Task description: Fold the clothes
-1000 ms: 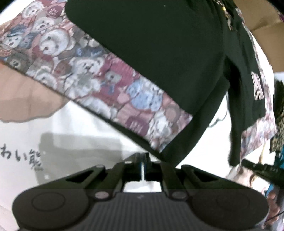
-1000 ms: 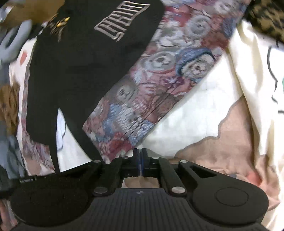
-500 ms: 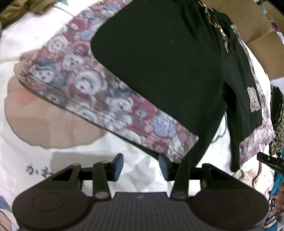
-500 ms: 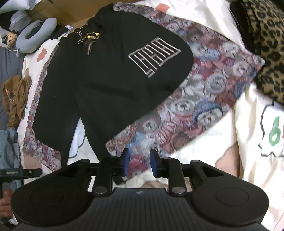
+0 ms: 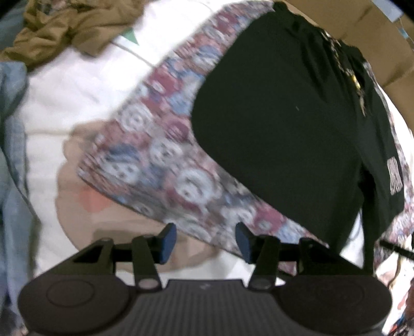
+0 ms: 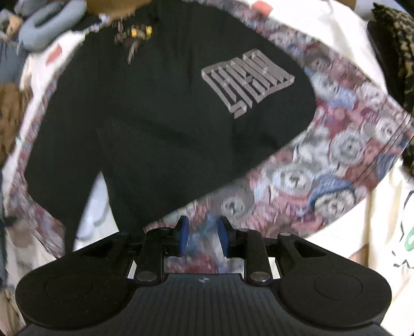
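Black fabric fills both views: the black garment [image 5: 279,134] lies spread on a white printed bedsheet [image 5: 77,98], its sleeves in a teddy-bear tapestry print of maroon, blue and grey. From the left wrist, the bear-print sleeve [image 5: 160,160] runs diagonally across the sheet, and the left gripper [image 5: 205,240] hangs just over that sleeve's lower edge, jaws opening, spread well apart, nothing between the blue pads [image 5: 168,237]. Beyond the sleeve, a crumpled tan garment [image 5: 67,25] sits at the far corner, pale denim [image 5: 13,155] runs down the left edge, and cardboard boxes [image 5: 383,44] stand behind the collar.

Over to the right wrist: a grey maze-like logo [image 6: 245,80] shows on the black chest panel, a beaded trinket [image 6: 134,33] sits at the neckline, and the other bear-print sleeve [image 6: 336,155] fans out to the right. The right gripper [image 6: 203,237] is low over the hem end of that patterned cloth, jaws opening, a modest gap. Bear-print fabric shows through the gap, but with the blur I'd say only that the pads look clear of it rather than pinching. A leopard-print cloth [image 6: 396,51] lies at the right edge, and a grey-blue neck pillow [image 6: 49,23] rests at the top left
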Action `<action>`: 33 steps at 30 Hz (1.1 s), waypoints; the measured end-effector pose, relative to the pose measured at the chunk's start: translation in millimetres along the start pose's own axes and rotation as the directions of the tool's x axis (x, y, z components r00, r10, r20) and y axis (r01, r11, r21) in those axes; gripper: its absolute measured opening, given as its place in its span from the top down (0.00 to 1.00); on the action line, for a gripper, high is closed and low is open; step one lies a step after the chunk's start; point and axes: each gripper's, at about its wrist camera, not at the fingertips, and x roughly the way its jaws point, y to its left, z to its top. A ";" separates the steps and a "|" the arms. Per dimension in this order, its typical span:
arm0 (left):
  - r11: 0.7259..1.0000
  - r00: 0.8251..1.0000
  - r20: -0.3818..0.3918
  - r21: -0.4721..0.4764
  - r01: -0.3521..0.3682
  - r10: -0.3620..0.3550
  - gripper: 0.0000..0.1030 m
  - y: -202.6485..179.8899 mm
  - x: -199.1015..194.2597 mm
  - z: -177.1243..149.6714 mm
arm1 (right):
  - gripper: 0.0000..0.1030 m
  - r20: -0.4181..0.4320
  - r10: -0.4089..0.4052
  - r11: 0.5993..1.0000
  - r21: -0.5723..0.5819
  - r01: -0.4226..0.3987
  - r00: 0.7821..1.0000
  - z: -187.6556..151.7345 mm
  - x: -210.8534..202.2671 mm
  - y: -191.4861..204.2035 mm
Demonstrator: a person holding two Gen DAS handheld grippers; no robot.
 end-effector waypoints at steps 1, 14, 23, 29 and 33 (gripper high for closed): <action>1.000 1.000 0.009 -0.003 -0.007 0.007 0.48 4.6 -1.0 -2.0 | 0.72 -0.009 -0.009 1.000 -0.011 0.009 1.000 -2.6 1.6 1.2; 0.997 0.993 0.099 -0.037 -0.064 0.068 0.46 25.1 -21.9 58.8 | 0.72 0.001 -0.001 1.000 -0.001 0.001 1.000 -6.1 -23.9 -5.0; 0.994 0.981 0.165 -0.045 -0.100 0.106 0.48 49.9 -26.2 82.3 | 0.72 0.021 -0.028 1.000 0.002 0.028 0.999 -6.2 -36.2 -16.1; 0.994 0.988 0.114 -0.035 -0.101 0.104 0.52 60.3 -0.2 87.8 | 0.72 0.014 -0.059 0.998 0.024 0.059 0.998 -9.4 -38.7 -26.7; 0.994 0.992 0.081 -0.044 -0.098 0.101 0.56 64.4 17.2 87.0 | 0.72 0.011 -0.076 0.997 0.027 0.076 0.997 -11.4 -41.1 -30.0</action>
